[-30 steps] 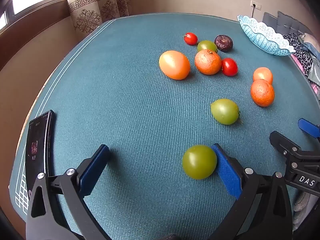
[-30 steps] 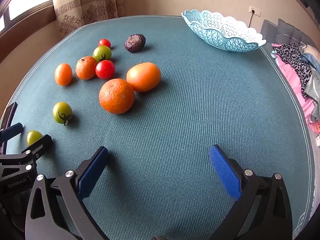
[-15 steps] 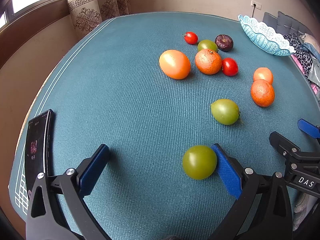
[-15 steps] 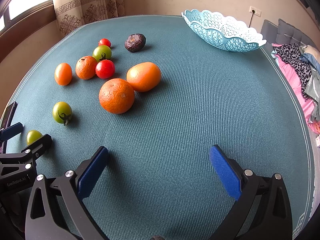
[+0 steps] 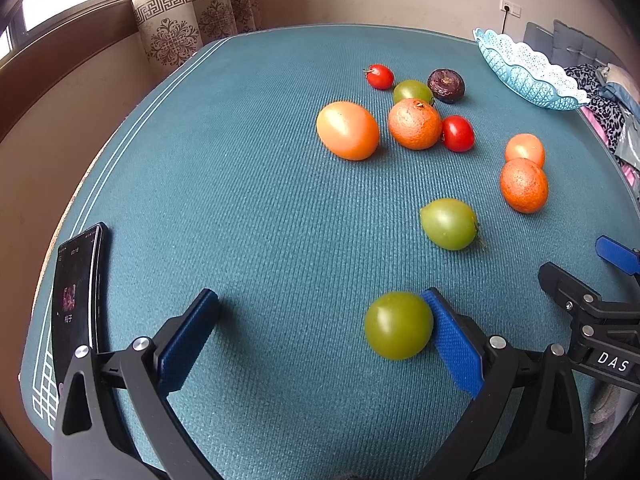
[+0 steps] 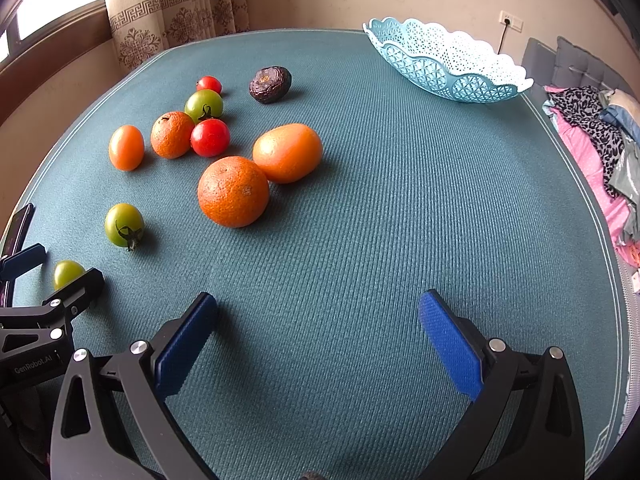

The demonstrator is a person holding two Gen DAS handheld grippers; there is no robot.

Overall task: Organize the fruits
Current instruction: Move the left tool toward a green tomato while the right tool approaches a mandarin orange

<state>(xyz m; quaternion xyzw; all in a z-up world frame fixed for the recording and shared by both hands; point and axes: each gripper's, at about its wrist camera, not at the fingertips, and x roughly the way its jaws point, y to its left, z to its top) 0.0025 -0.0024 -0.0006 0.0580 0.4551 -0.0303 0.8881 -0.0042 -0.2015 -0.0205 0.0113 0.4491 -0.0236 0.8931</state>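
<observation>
Bare teal table (image 6: 400,208) lies open from the right hand-held gripper (image 6: 318,320) up to the lace basket (image 6: 448,64), while the left hand-held gripper (image 5: 320,320) has a green tomato (image 5: 398,325) against its right pad and clustered fruit beyond.

Bright daylight from overexposed window (image 5: 52,12) upper left — soft shadows fall right of fruit on teal ribbed table mat (image 6: 400,220). Sharp focus; strong fisheye bending, dark vignetted corners.
</observation>
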